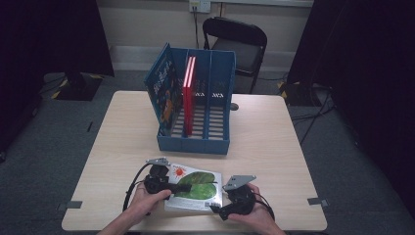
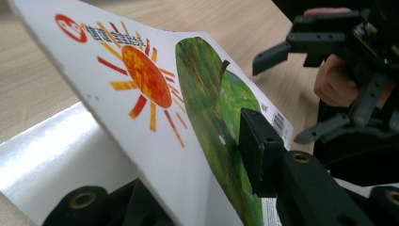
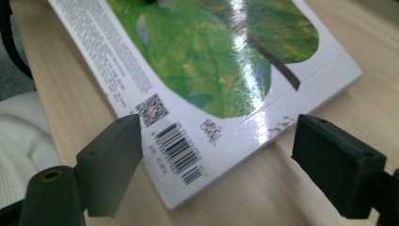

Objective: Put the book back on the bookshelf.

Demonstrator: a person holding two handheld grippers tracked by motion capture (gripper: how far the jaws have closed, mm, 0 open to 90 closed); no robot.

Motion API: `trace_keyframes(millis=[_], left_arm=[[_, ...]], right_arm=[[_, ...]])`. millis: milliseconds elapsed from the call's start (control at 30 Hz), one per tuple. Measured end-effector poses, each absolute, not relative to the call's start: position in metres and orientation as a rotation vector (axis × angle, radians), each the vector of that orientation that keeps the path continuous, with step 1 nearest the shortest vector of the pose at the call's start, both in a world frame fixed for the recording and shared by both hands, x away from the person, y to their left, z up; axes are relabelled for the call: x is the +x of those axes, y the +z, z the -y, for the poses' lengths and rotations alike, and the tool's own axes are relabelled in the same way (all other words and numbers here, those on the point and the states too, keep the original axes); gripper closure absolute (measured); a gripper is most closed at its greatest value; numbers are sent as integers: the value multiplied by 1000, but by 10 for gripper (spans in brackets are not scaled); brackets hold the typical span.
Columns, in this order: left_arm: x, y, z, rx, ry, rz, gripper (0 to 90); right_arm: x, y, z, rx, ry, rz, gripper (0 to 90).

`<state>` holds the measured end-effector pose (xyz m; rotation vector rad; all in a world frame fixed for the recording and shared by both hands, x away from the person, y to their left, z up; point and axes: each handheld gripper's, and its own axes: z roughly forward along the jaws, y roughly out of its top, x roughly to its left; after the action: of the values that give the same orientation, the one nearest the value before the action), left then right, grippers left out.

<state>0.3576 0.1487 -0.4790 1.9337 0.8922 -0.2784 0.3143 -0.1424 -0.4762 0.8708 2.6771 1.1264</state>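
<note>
At the near edge of the table (image 1: 274,132), a picture book (image 1: 195,188) is seen, its cover lifted. That cover is pinched between the closed jaws of the left gripper (image 1: 182,188). The right gripper (image 3: 216,155) is held just off the book's corner, its jaws wide apart with nothing between them. Farther back, a blue file rack (image 1: 215,98) with a red book (image 1: 188,93) is seen.

Book (image 2: 155,108) with orange sun and green leaf, cover lifted and tilted, pinched in left gripper (image 2: 197,188). Wooden table (image 2: 33,89) underneath. Right gripper (image 2: 301,94) farther off, jaws apart, in a hand (image 2: 334,82).
</note>
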Motion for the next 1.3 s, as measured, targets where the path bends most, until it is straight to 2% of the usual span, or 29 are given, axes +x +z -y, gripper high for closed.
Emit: trace_keyframes(millis=[400,767,867,900,967,1000,1300], left_arm=[[343,-466,-145,1969,-167,-772,696],[339,-464,-146,2004,-143,-688,702],[338,-463,-145,2022,-129,-679,704],[338,-463,-146,2021,-118,-676,711],[338,-463,-146,2020,-109,-675,717],[339,-463,-146,2021,-103,-673,722],[345,-464,-151,1996,-64,-703,736]], right_arm=[[328,-480,144,979,1166,-2669,121],[340,-483,145,1031,1226,-2691,100],[339,-481,146,1015,1225,-2685,138],[337,-477,148,986,1226,-2655,183],[337,-476,148,979,1223,-2640,204],[336,-471,149,956,1226,-2599,243],[330,-456,152,911,1303,-2511,267]])
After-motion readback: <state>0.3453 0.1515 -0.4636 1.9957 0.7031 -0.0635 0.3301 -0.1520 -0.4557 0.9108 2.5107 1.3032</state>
